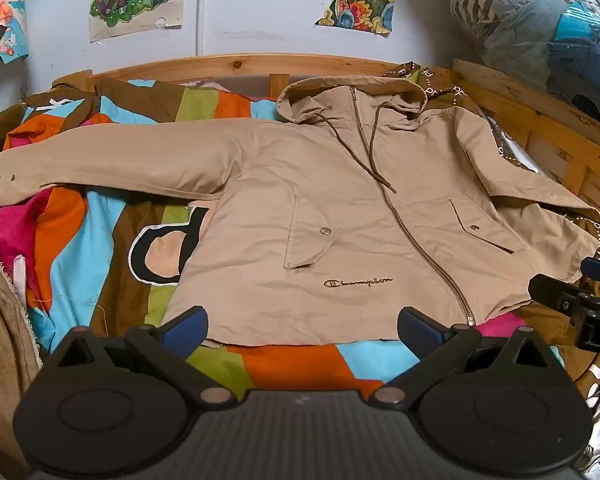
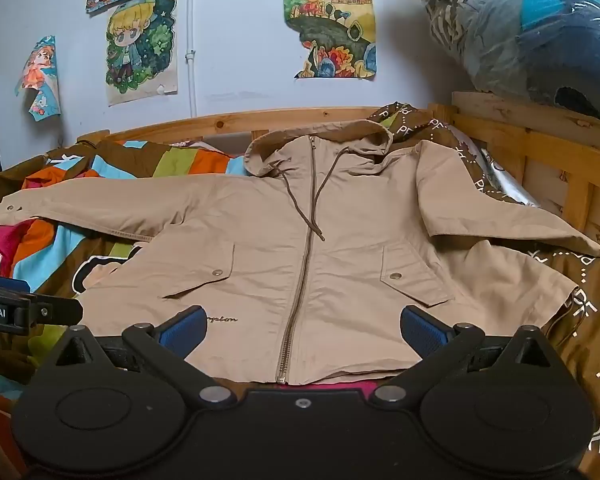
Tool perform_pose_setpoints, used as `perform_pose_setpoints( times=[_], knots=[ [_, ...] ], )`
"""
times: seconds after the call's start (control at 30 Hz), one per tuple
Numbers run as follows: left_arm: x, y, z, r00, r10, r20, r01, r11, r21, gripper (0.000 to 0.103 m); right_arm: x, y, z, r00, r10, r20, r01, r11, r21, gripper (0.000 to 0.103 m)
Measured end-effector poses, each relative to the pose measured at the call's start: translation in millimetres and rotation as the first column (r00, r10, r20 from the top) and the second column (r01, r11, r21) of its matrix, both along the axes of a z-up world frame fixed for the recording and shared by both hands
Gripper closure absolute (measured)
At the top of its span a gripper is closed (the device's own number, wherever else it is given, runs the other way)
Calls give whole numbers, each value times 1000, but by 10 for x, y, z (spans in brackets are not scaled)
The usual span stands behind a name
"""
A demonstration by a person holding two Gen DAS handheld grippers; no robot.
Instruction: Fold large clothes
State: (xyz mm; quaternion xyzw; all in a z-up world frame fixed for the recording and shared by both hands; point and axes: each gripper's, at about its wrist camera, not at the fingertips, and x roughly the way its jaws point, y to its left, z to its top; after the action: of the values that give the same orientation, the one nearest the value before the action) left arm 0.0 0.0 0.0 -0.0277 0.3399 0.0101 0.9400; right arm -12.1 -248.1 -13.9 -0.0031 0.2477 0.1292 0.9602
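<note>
Both tongs, left (image 1: 302,326) and right (image 2: 302,326), hung apart, and the jacket (image 1: 340,208) risked bunching on the rumpled bedspread (image 1: 100,216).

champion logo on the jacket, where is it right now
In the left wrist view the Champion logo sits low on the tan jacket, left of the zipper and below the snap pocket, just beyond the open left tongs.

Both grippers look alike — matte black bodies, each with two round discs at the near corners and silver pivot pins on angled arms. The left gripper (image 1: 302,326) and right gripper (image 2: 302,330) have blue textured pads (image 1: 418,330) on their fingers. White lettering — "bot.AI" — marks one side.
</note>
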Motion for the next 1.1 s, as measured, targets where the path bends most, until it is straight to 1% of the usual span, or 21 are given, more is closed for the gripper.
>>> perform_pose_setpoints(
  times=[0.5,0.63,1.1],
  knots=[
    [0,-8,1,1000,-1,-9,1,1000,-5,1,5,-5,-5,1000,-1,-6,1,1000,3,1],
    [-9,-4,-76,1000,-3,-10,3,1000,-4,1,5,-6,-6,1000,0,-7,0,1000,3,1],
    [0,-7,-70,1000,-5,-18,5,1000,-8,1,7,-8,-10,1000,0,-10,0,1000,5,1]
  ],
)
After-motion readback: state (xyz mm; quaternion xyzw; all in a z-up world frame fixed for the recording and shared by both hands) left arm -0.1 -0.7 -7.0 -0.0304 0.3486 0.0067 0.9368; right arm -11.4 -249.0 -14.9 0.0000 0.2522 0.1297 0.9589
